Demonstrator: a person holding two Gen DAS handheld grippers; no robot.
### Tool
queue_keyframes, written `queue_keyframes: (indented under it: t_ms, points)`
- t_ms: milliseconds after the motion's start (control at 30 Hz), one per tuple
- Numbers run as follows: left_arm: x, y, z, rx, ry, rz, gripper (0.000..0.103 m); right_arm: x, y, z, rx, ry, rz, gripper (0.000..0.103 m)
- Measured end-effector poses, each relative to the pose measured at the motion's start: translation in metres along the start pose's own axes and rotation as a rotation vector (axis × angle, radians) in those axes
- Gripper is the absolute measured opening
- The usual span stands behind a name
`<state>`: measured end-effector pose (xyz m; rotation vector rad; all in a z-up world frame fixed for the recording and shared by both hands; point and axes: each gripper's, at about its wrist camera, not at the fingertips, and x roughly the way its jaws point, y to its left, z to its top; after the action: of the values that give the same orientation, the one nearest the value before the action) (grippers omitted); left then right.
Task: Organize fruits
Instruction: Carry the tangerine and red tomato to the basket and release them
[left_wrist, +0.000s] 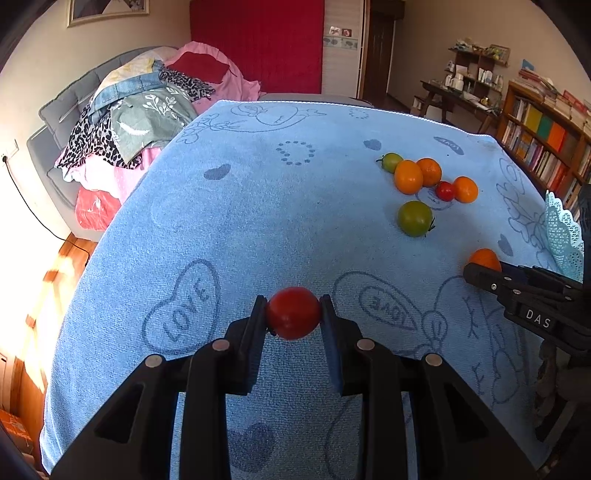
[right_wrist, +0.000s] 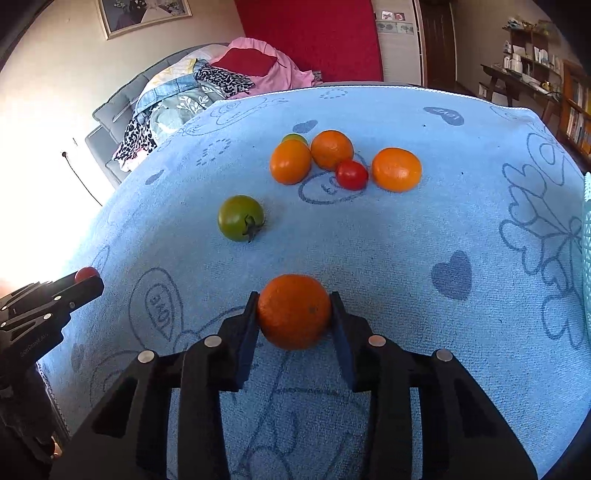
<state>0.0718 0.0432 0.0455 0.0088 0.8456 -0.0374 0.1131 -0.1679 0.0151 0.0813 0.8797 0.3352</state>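
My left gripper (left_wrist: 293, 312) is shut on a red tomato (left_wrist: 293, 313) above the blue towel (left_wrist: 258, 221). My right gripper (right_wrist: 294, 310) is shut on an orange (right_wrist: 294, 312); it also shows at the right of the left wrist view (left_wrist: 476, 271) with the orange (left_wrist: 484, 259). The left gripper shows at the left of the right wrist view (right_wrist: 88, 280) with the red tomato (right_wrist: 86, 274). On the towel lie a green tomato (right_wrist: 241, 218), three oranges (right_wrist: 290, 161) (right_wrist: 331, 148) (right_wrist: 396, 169), a small red tomato (right_wrist: 351, 174) and another green tomato (right_wrist: 294, 138) behind them.
A light blue lace-edged basket (left_wrist: 563, 236) stands at the towel's right edge, also at the right edge of the right wrist view (right_wrist: 586, 236). A sofa with piled clothes (left_wrist: 140, 110) is beyond the far left edge. Bookshelves (left_wrist: 543, 140) stand far right.
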Motion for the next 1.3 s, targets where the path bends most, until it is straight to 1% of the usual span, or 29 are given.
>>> queue_keyframes:
  t_ms: [167, 300, 533, 733, 967, 1100, 1300]
  points:
    - [-0.005, -0.005, 0.002, 0.009, -0.015, -0.006, 0.029, -0.01, -0.002, -0.002, 0.012, -0.017, 0.005, 0.038]
    - [-0.01, -0.012, 0.005, 0.019, -0.027, -0.012, 0.029, -0.024, -0.004, -0.001, 0.027, -0.047, 0.005, 0.038]
    - [-0.019, -0.026, 0.012, 0.044, -0.055, -0.027, 0.029, -0.062, -0.015, 0.003, 0.059, -0.133, -0.004, 0.038]
    - [-0.031, -0.045, 0.022, 0.078, -0.09, -0.047, 0.029, -0.099, -0.031, 0.003, 0.09, -0.215, -0.032, 0.038]
    - [-0.042, -0.075, 0.035, 0.123, -0.127, -0.079, 0.029, -0.139, -0.063, -0.002, 0.151, -0.298, -0.089, 0.038]
    - [-0.047, -0.097, 0.043, 0.155, -0.151, -0.106, 0.029, -0.16, -0.088, -0.011, 0.199, -0.335, -0.145, 0.038]
    - [-0.054, -0.134, 0.051, 0.211, -0.179, -0.153, 0.029, -0.187, -0.132, -0.027, 0.276, -0.366, -0.237, 0.038]
